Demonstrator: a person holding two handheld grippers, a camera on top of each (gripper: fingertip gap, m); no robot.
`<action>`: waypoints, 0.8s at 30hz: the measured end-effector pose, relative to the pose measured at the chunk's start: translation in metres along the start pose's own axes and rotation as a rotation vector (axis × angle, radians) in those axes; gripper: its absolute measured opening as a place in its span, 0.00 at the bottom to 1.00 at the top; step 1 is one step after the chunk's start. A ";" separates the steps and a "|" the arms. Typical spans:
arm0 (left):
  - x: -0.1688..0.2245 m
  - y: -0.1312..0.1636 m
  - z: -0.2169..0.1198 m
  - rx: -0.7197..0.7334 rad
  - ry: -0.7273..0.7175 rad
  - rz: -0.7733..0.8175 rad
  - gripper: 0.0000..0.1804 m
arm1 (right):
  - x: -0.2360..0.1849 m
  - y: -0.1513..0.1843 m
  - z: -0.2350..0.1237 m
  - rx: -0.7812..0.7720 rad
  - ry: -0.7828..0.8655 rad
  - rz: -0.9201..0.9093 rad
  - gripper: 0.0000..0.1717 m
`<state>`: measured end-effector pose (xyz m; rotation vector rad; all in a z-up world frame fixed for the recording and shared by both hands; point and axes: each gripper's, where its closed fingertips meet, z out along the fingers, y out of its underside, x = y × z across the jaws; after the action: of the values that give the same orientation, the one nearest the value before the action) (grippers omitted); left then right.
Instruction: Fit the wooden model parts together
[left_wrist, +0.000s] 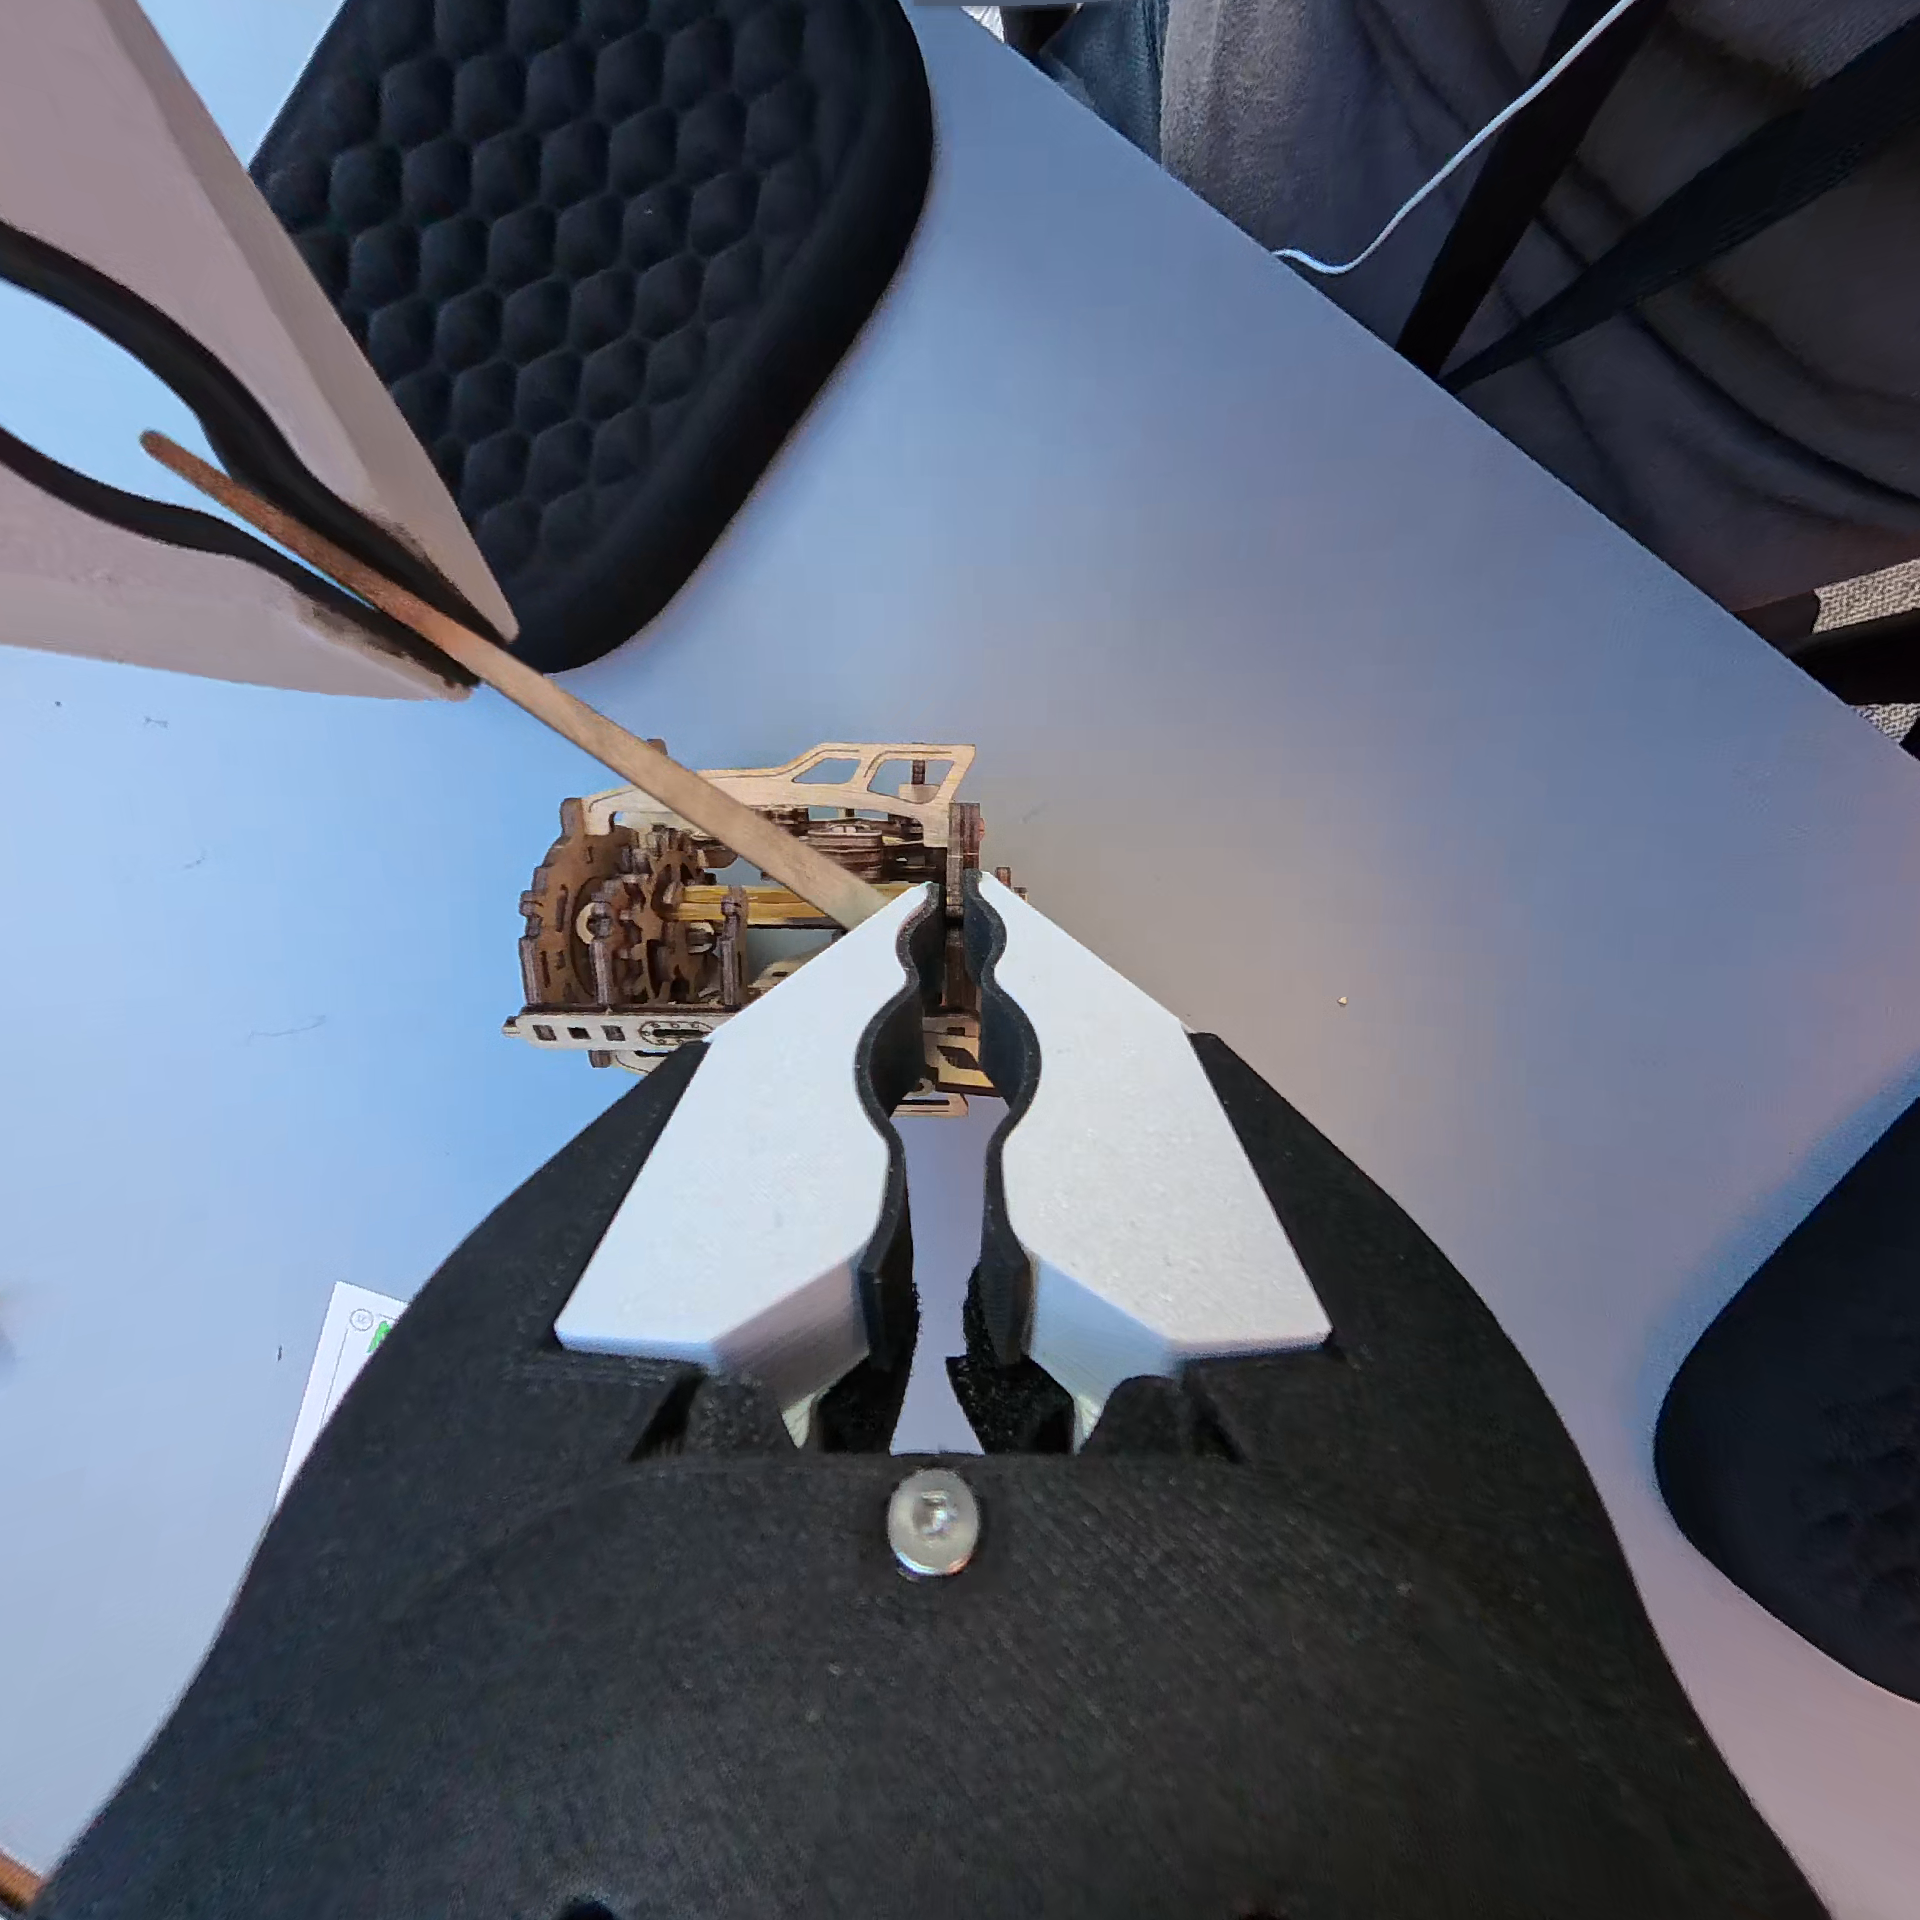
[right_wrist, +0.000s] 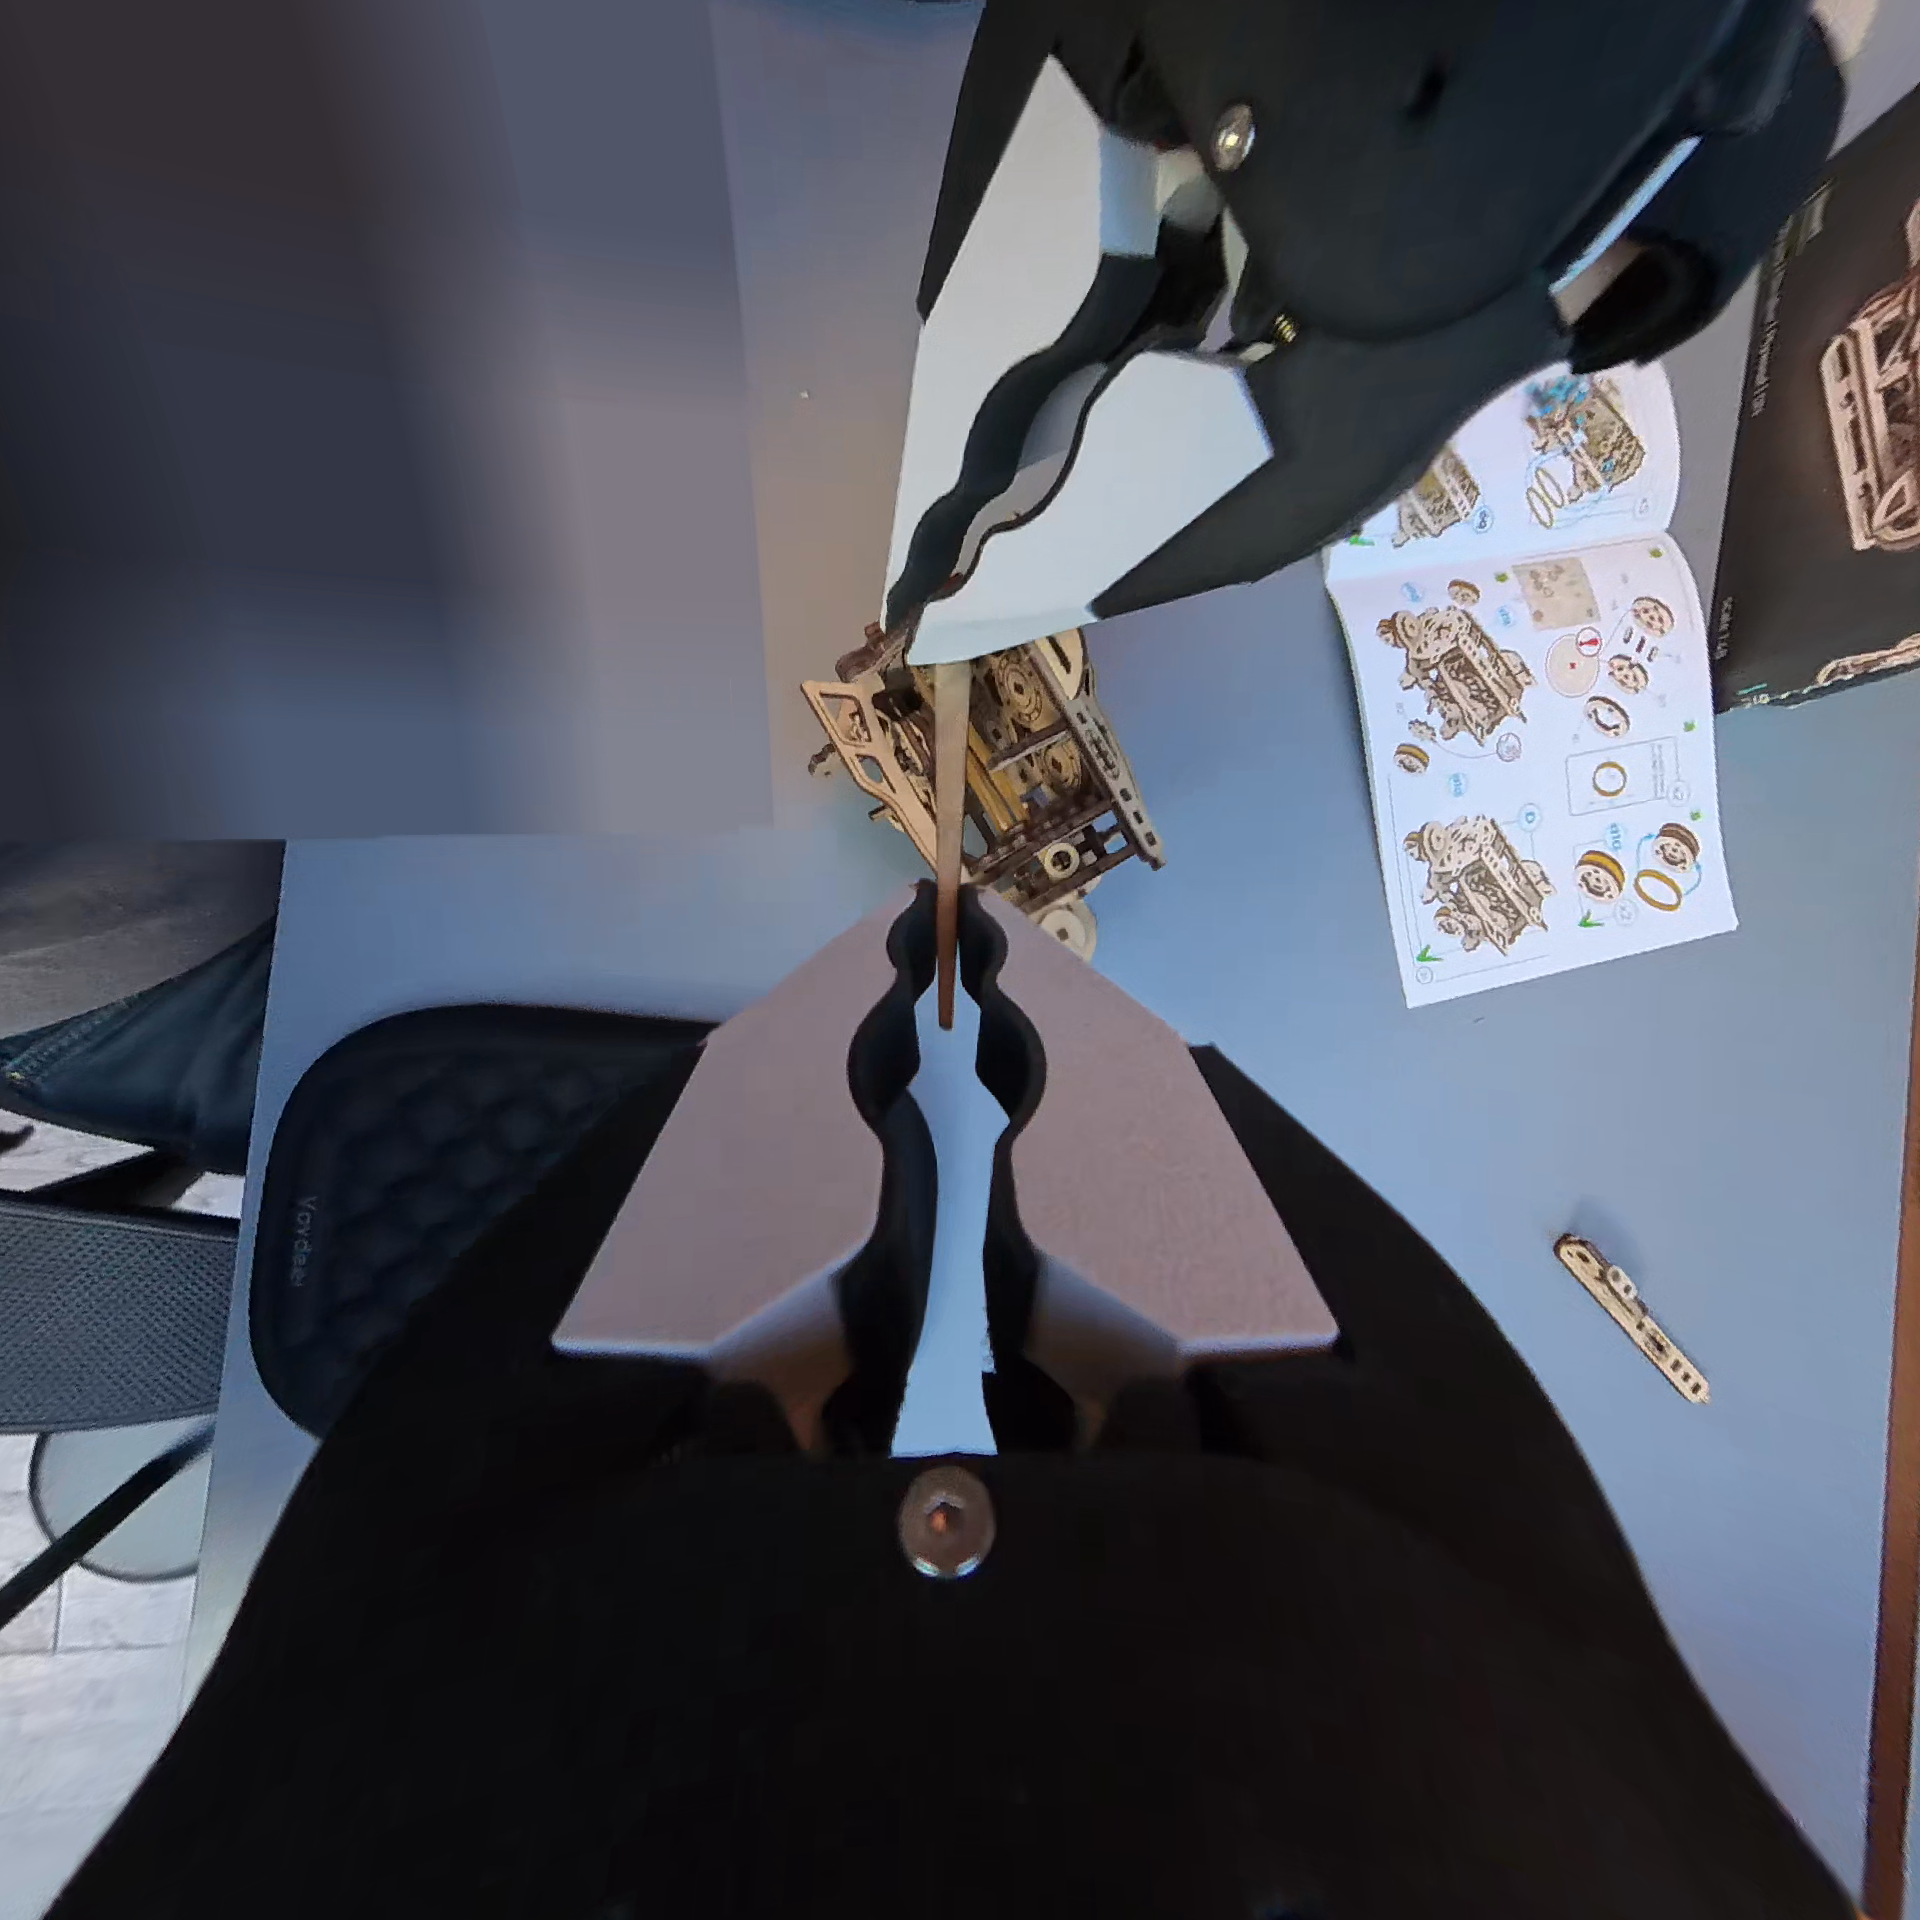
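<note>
On the grey table (left_wrist: 1299, 644) | instruction booklet (right_wrist: 1538, 748) lies open off to the side | wooden model car (left_wrist: 665, 925) mid-table, left gripper (left_wrist: 948, 904) pinched tight on its end panel | right gripper (right_wrist: 943, 914) clamped on a thin wooden stick (right_wrist: 948, 810) poking into the model | loose wooden strip (right_wrist: 1631, 1317) well apart

An office or hobby desk: plain grey table (left_wrist: 1247, 520), cushioned chair (left_wrist: 623, 260), open instruction booklet (right_wrist: 1538, 727)

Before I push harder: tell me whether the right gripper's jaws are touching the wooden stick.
Touching. The right wrist view shows the right gripper with both jaws closed against the thin wooden stick at their tips.
</note>
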<state>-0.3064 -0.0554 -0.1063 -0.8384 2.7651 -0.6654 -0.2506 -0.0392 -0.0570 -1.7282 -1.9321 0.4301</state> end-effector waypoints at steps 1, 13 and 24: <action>0.000 0.000 0.000 -0.002 0.001 0.001 0.00 | 0.001 -0.003 -0.001 0.031 -0.005 0.012 0.01; 0.000 0.000 0.000 0.000 0.005 -0.003 0.00 | 0.005 -0.027 -0.001 0.351 -0.077 0.157 0.00; 0.000 0.000 0.000 0.010 -0.001 -0.002 0.00 | 0.018 -0.022 -0.003 0.276 -0.227 0.358 0.00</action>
<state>-0.3067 -0.0552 -0.1064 -0.8396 2.7580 -0.6782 -0.2683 -0.0246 -0.0394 -1.9011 -1.6075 1.0113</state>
